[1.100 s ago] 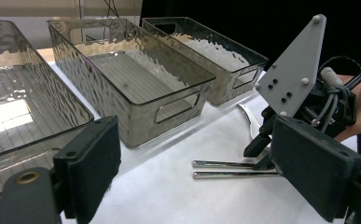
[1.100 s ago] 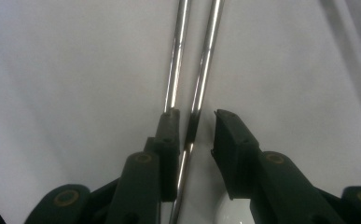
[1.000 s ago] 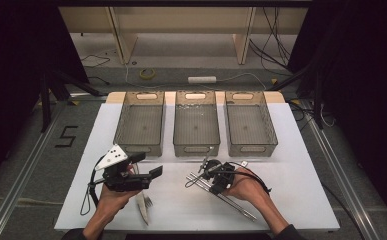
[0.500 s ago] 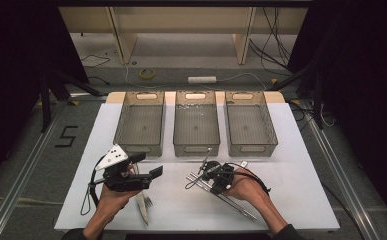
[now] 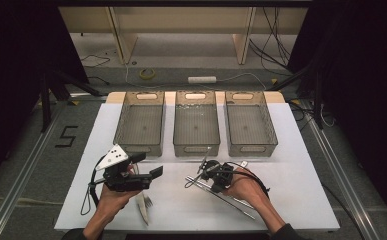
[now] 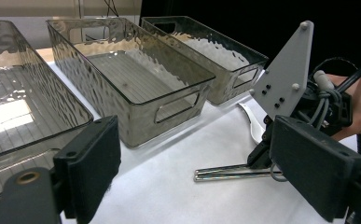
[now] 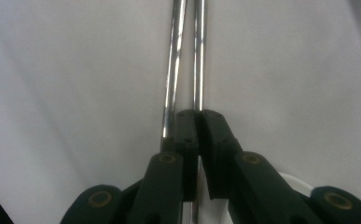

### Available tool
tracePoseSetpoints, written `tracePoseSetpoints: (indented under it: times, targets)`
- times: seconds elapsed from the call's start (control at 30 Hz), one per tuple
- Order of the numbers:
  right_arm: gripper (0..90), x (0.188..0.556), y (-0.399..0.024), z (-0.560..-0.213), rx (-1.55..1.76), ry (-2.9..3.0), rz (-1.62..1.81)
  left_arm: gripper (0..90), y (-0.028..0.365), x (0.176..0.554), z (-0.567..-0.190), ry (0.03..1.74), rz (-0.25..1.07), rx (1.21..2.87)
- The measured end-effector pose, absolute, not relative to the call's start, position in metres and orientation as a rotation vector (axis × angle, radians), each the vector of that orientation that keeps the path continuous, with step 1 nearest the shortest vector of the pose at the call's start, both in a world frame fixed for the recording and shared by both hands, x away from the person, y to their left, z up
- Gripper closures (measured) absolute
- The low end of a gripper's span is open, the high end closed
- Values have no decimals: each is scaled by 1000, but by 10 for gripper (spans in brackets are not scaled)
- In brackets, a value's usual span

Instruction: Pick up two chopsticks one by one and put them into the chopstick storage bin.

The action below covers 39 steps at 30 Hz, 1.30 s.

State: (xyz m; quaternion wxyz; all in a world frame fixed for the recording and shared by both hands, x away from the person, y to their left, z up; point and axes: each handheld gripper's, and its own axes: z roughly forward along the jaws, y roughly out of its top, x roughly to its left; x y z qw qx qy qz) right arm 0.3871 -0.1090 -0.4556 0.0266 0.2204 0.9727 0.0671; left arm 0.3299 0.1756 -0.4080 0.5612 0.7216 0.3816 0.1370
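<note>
At lower centre of the high view, the right gripper (image 5: 207, 176) had just closed its jaws on 1 of 2 metal chopsticks (image 5: 229, 196) lying on the table (image 5: 301, 200). The left gripper (image 5: 148, 170) hung wide open. Next likely: a steady lift toward the bins (image 5: 196, 125).

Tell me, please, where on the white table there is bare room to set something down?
The white table is bare right of the right gripper, below the right clear plastic bin. A bare strip also lies at the far left, beside the left clear plastic bin. It is crowded near the front middle: the metal chopsticks, the left gripper and the white plastic fork.
</note>
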Motion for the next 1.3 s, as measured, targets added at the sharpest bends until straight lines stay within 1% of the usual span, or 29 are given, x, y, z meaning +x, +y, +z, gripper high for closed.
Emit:
tracePoseSetpoints:
  times: [0.13, 0.4, 0.5, 0.73, 0.93, 1.1, 1.3]
  targets:
    - [861, 384, -109, -451, 653, 3004, 228, 160, 176, 330, -408, 899, 322, 1701]
    - [862, 378, -114, -425, 597, 2980, 317, 160, 173, 331, -409, 901, 310, 1722]
    - [862, 376, -114, -421, 579, 2982, 317, 160, 171, 332, -411, 893, 298, 1749]
    - [862, 366, -110, -409, 471, 2990, 357, 164, 157, 334, -416, 824, 228, 1876]
    - [861, 356, -103, -403, 381, 2993, 362, 170, 140, 331, -421, 733, 212, 2005]
    - [861, 350, -99, -400, 309, 2999, 370, 181, 134, 331, -424, 677, 147, 2051]
    - [861, 347, -97, -400, 289, 3002, 367, 206, 127, 332, -427, 631, 130, 2103]
